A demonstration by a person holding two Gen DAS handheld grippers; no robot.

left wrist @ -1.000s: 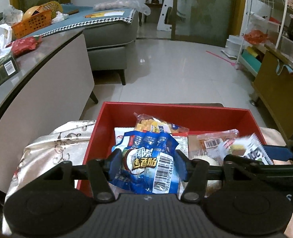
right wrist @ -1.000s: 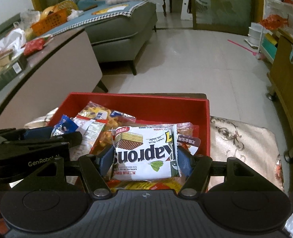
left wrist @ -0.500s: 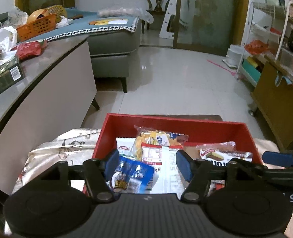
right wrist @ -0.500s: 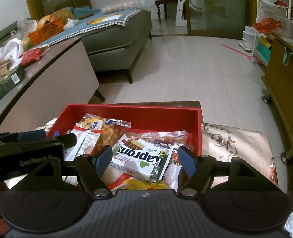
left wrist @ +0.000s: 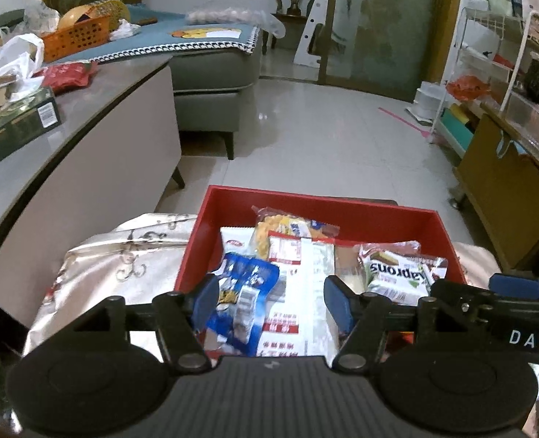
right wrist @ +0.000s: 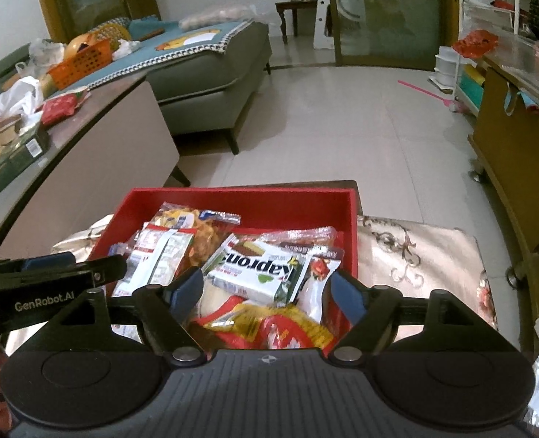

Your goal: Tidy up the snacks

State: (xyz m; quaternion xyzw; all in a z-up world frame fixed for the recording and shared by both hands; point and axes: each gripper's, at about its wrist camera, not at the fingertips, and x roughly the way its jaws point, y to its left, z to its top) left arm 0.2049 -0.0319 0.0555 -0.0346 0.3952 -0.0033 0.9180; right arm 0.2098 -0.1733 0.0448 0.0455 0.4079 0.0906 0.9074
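Right claw (right wrist: 265,286) jaws, just opening, are standing apart over the wafer pack (right wrist: 258,268) lying slantwise in the red box (right wrist: 247,199); left claw (left wrist: 269,297) also apart, blue packet (left wrist: 245,292) lying loose below it.

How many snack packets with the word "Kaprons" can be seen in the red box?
1. The Kaprons wafer packet lies on top of the pile at the right side of the red box, label upside down to the camera. More could be hidden under other packets.
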